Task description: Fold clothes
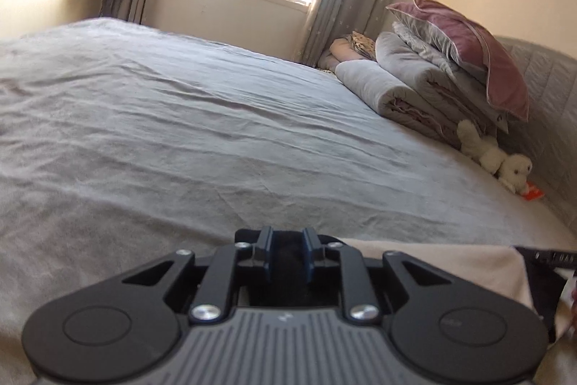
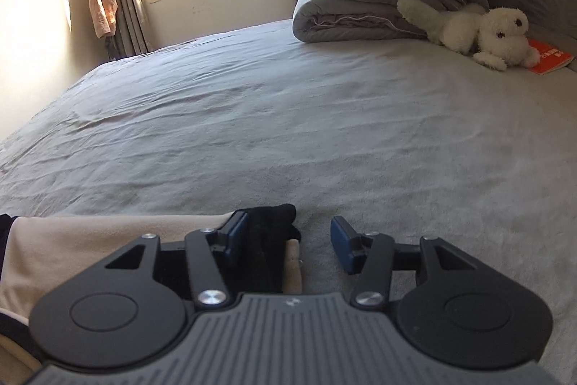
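At the near edge of the bed point(image 2: 288, 118), a beige garment point(image 2: 90, 248) with black trim lies; left tongs point(image 1: 287, 251) pinch its dark fabric, right tongs point(image 2: 288, 240) gape wide over its black corner.

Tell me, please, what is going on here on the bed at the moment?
A person is folding clothes on a grey bedsheet with two handheld grippers. The left gripper is shut on dark fabric at the edge of a beige garment with black trim. The right gripper is open, with the garment's black end lying between its fingers. A folded grey quilt stack and a white plush dog lie at the far side.
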Demonstrator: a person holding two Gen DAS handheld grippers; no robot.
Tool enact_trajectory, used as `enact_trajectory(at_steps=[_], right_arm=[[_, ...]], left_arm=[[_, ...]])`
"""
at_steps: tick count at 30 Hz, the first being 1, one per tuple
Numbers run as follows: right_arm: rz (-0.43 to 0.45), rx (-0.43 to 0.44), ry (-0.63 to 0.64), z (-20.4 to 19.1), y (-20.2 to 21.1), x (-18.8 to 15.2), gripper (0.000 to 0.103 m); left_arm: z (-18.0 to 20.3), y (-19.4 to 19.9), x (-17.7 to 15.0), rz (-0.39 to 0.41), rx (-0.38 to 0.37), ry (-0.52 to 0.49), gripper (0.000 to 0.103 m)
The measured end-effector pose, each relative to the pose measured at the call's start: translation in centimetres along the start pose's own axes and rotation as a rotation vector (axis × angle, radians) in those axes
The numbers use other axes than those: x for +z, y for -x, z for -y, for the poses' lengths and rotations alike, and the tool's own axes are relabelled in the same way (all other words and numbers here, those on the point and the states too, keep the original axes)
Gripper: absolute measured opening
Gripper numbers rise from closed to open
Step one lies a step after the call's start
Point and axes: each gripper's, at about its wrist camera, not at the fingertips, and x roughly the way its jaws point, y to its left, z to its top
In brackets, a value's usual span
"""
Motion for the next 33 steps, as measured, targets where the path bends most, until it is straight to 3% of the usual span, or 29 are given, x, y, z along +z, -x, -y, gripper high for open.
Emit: enact_trajectory(at_steps=[9, 11, 13, 17, 27, 31, 33], right_arm=[[0.081, 0.038, 0.029, -0.7, 3.5, 1.4, 0.052], [0.089, 0.051, 0.045, -1.3, 4.0, 1.5, 0.053], [0.086, 0.06, 0.071, -2.1, 4.4, 1.5, 0.054], [0.062, 0.078, 0.105, -3.6, 4.6, 1.4, 0.054], [0.029, 0.171, 0.142, -7.6, 4.8, 0.9, 0.054], [0.014, 0.209, 0.177, -9.6, 4.6, 0.6, 0.043], [0.009, 0.221, 0.188, -10.3, 4.4, 0.5, 0.043]], left_arm=[[-2.4, 2.7, 1.4, 0.023, -0.024, 0.258, 0.02], [-2.6, 2.7, 1.5, -0.017, -0.043, 0.292, 0.038], [-2.7, 2.6, 1.3, -0.067, -0.053, 0.315, 0.047], [-2.7, 2.2, 0.8, -0.155, -0.046, 0.327, 0.053], [-4.6, 2.0, -0.2, -0.259, -0.101, 0.471, 0.053], [-4.5, 1.9, -0.4, -0.279, -0.109, 0.471, 0.053], [-4.4, 1.9, -0.5, -0.291, -0.118, 0.463, 0.053]])
